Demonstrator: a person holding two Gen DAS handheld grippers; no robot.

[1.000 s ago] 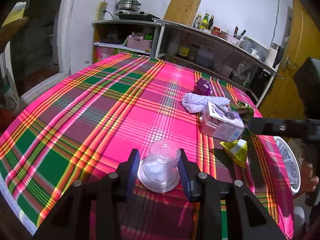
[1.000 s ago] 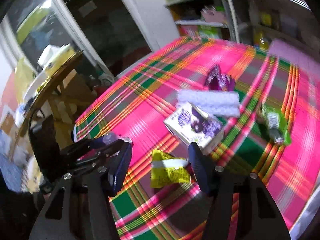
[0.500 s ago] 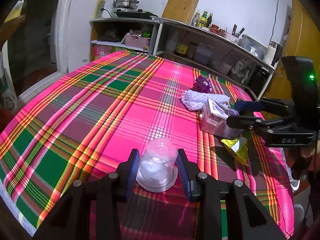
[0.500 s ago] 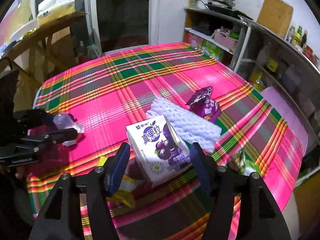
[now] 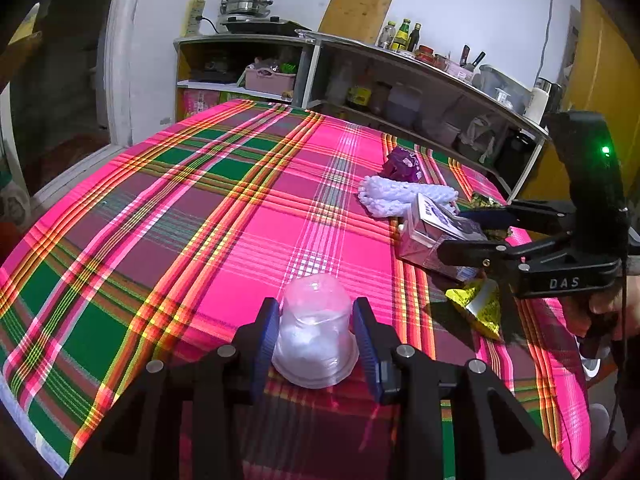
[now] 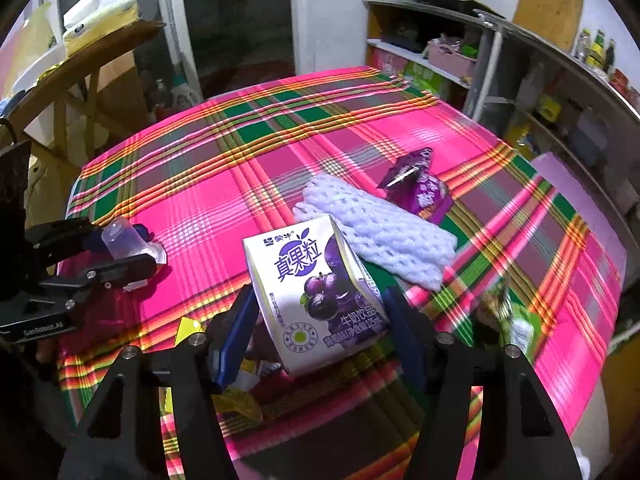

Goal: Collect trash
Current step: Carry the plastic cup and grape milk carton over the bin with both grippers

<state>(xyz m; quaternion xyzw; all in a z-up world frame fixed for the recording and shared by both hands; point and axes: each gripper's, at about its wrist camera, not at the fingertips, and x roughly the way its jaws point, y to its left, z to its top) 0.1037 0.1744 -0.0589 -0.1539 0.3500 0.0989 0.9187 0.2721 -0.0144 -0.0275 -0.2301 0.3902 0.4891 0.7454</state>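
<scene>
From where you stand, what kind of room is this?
Most likely a home kitchen with a dining table: a steel pot on a stove, sauce bottles along the shelf counter, and a plaid tablecloth.

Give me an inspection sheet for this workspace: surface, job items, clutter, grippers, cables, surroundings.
Surface: plaid tablecloth, pink, green and yellow, covers the table.
Job's things: upturned clear plastic cup; purple milk carton; white foam net; purple wrapper; yellow wrapper; green wrapper.
Clutter: nothing seen beyond the trash.
Grippers: left gripper straddles the cup, contact unclear; right gripper straddles the carton, not clearly clamped.
Cables: power strip on the wall with a cord to the stove.
Surroundings: shelf unit with a pot, bottles and a cutting board; wooden table to one side.
</scene>
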